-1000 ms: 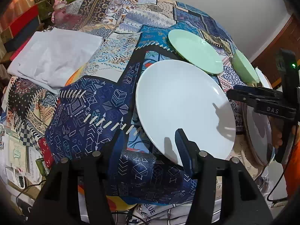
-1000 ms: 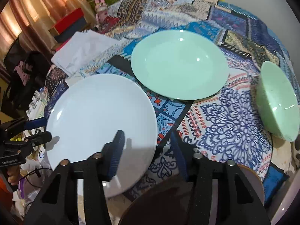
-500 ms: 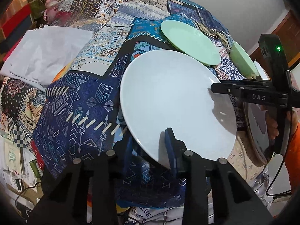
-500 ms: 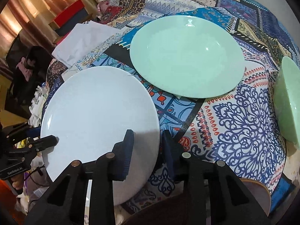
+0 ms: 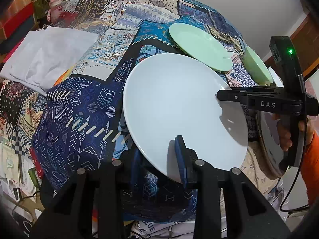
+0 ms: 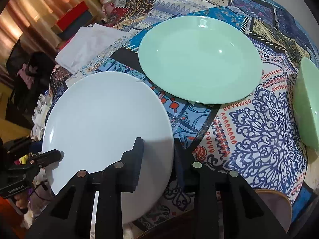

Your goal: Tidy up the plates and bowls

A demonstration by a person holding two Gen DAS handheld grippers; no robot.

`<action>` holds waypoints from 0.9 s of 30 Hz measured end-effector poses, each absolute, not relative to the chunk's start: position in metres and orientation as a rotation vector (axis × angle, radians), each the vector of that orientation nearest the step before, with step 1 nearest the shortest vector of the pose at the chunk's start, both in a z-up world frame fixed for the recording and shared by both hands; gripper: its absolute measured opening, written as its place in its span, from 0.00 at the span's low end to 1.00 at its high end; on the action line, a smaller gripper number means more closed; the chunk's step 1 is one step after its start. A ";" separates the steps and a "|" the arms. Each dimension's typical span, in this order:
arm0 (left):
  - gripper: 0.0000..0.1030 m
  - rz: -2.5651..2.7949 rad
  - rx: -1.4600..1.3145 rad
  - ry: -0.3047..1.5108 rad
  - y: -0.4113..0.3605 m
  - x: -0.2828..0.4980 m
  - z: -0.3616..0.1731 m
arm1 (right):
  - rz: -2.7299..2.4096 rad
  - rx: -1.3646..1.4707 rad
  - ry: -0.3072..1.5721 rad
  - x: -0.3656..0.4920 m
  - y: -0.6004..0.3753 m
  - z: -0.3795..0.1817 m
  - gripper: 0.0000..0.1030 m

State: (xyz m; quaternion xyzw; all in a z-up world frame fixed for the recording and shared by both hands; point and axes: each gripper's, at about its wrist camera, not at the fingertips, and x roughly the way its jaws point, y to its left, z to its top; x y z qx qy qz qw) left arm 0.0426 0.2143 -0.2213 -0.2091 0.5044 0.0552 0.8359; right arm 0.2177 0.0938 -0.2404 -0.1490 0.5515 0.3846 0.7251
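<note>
My left gripper (image 5: 159,163) is clamped on the near rim of the white plate (image 5: 179,103), one finger over it, one under. My right gripper (image 6: 157,159), jaws just closing, clamps the same plate's opposite rim. Beyond the plate, on the patterned cloth (image 6: 249,123), lies the green plate (image 6: 199,59); the green bowl (image 6: 307,107) sits to its right.

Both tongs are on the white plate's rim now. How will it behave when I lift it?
The white plate looks rigid, so it should lift flat without flexing. Its glossy glaze hints it may slip between the left tongs and right tongs, each clamped on the rim. Probably breakable if dropped.
</note>
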 end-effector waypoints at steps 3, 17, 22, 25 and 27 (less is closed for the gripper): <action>0.31 0.120 -0.479 1.054 0.217 0.040 -0.220 | 0.843 -0.323 1.204 0.214 0.089 -0.238 0.25; 0.31 0.142 -0.486 0.971 0.214 0.028 -0.192 | 0.853 -0.206 1.107 0.201 0.066 -0.204 0.24; 0.31 0.133 -0.464 0.930 0.208 0.027 -0.173 | 0.851 -0.170 1.070 0.198 0.051 -0.188 0.24; 0.31 0.128 -0.449 0.912 0.203 0.029 -0.164 | 0.841 -0.160 1.042 0.195 0.042 -0.179 0.24; 0.31 0.121 -0.437 0.900 0.197 0.030 -0.157 | 0.832 -0.156 1.023 0.193 0.035 -0.173 0.24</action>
